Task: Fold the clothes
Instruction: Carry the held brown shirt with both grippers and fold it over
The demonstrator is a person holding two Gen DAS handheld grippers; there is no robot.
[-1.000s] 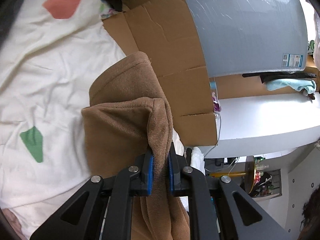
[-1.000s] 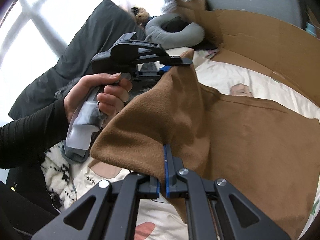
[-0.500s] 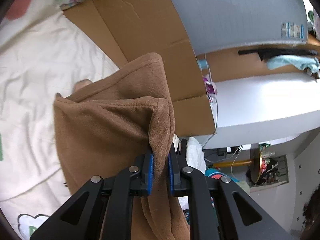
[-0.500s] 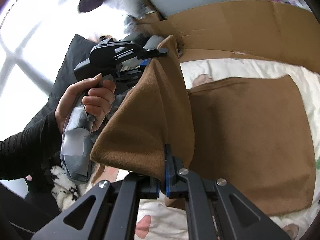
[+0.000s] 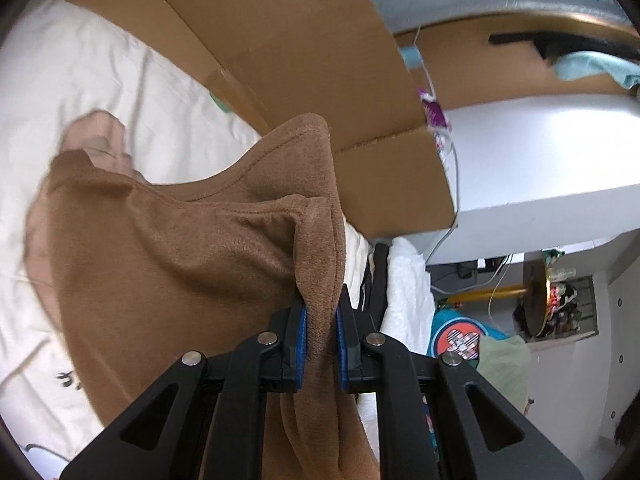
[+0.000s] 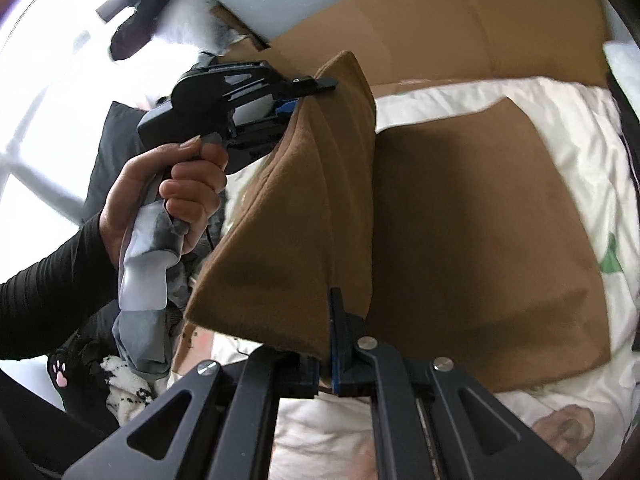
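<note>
The left gripper has its fingers pinched on a thick bunched corner of the brown cloth, the blue pads nearly together with pile between them. The right gripper has its fingers closed almost flat on a thin edge of the same cloth. Between the two grips a raised flap runs as a taut ridge, standing up off the bed and leaning toward the flat half. That flat half lies on the white sheet beyond both sets of fingers, to the right in the right wrist view, with its long side running roughly parallel to the ridge. In that view the left gripper, held in a hand, sits at the far end of the ridge near the cardboard; the right is at the near end. By my reading, the fold closes by carrying both corners across onto the flat half together, keeping the ridge straight so the edges meet.
</note>
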